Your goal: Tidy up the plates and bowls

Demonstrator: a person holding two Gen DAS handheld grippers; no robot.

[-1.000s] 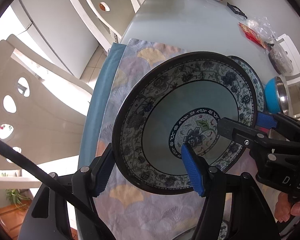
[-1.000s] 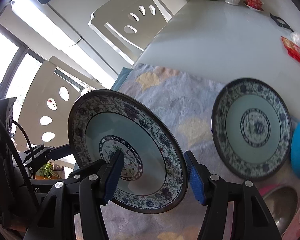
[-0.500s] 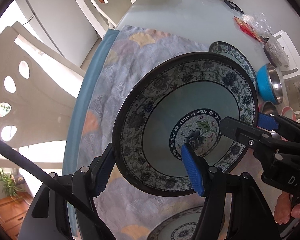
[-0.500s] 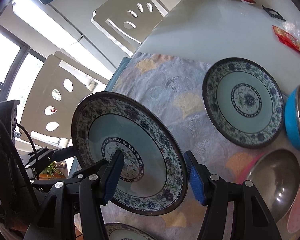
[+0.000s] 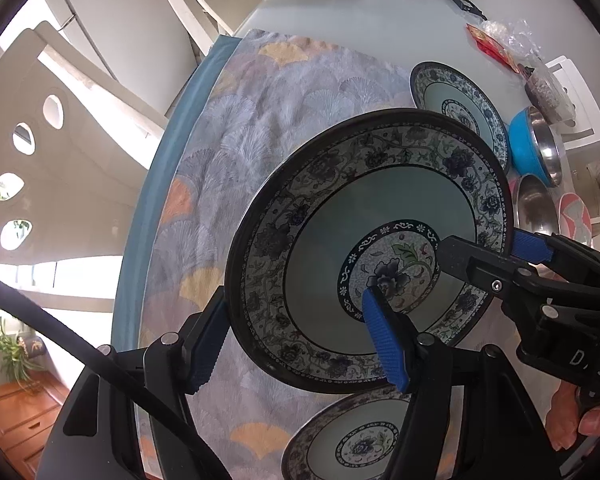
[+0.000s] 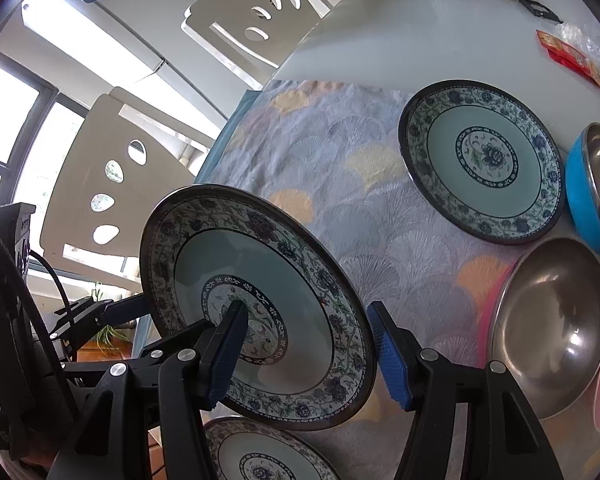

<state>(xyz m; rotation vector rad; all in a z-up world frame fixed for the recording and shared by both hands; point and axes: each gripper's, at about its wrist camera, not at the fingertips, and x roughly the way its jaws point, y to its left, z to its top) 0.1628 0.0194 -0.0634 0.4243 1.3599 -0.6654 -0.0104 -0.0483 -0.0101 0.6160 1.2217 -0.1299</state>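
A floral-rimmed plate [image 5: 380, 232] is held tilted in the air above the patterned cloth [image 5: 260, 128], gripped from both sides: the left gripper [image 5: 296, 340] has its jaws clenched on the plate's near rim, one blue pad on its face, and the right gripper [image 6: 304, 344] has its jaws clenched on the opposite edge. Directly below it a second matching plate [image 6: 268, 456] lies flat on the cloth. Farther out, a third matching plate [image 6: 484, 160] rests on the cloth, just beside a blue-sided steel bowl [image 6: 592, 192], with a plain steel bowl [image 6: 552, 332] nearer. Beyond lies the pale surface [image 6: 420, 28].
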